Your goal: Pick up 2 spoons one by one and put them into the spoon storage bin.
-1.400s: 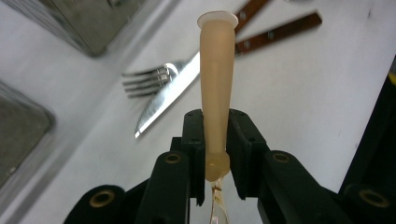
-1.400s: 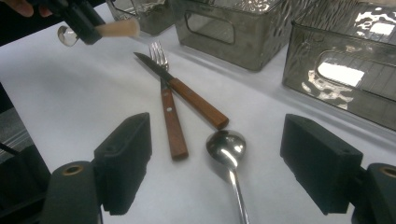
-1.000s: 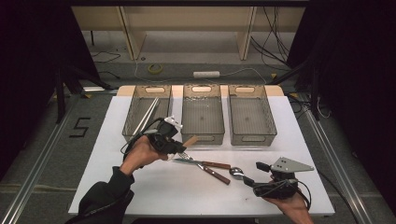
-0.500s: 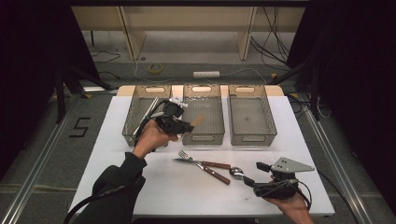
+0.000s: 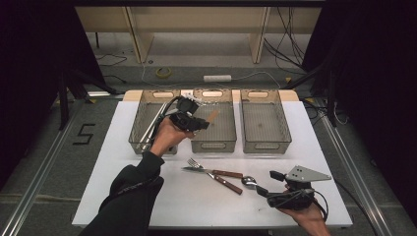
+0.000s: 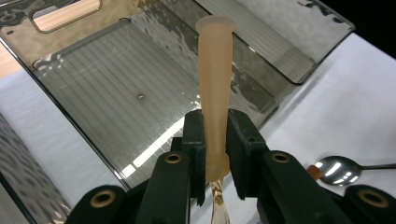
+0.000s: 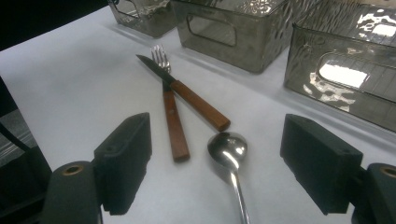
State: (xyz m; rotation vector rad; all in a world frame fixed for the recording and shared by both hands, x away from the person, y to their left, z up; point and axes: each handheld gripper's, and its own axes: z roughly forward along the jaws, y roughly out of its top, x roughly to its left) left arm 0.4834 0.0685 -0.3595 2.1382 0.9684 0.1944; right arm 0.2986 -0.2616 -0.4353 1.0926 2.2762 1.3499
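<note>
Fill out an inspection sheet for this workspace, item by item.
Surface: white table.
Job's things: peach plastic handle held over the middle bin; left bin holds long metal pieces; right bin looks empty.
Clutter: fork, knife and spoon lie loose.
Grippers: left gripper shut on the handle; right gripper open near the spoon.
Cables: several on the floor beyond the table.
Surroundings: dark curtains, wooden frame behind.

Your left gripper [image 6: 215,140] covers the lower end of the orange handle [image 6: 215,79]. The spoon's [image 7: 229,151] handle runs off the bottom edge, and the left bin's [image 5: 142,123] contents stay unreadable.
</note>
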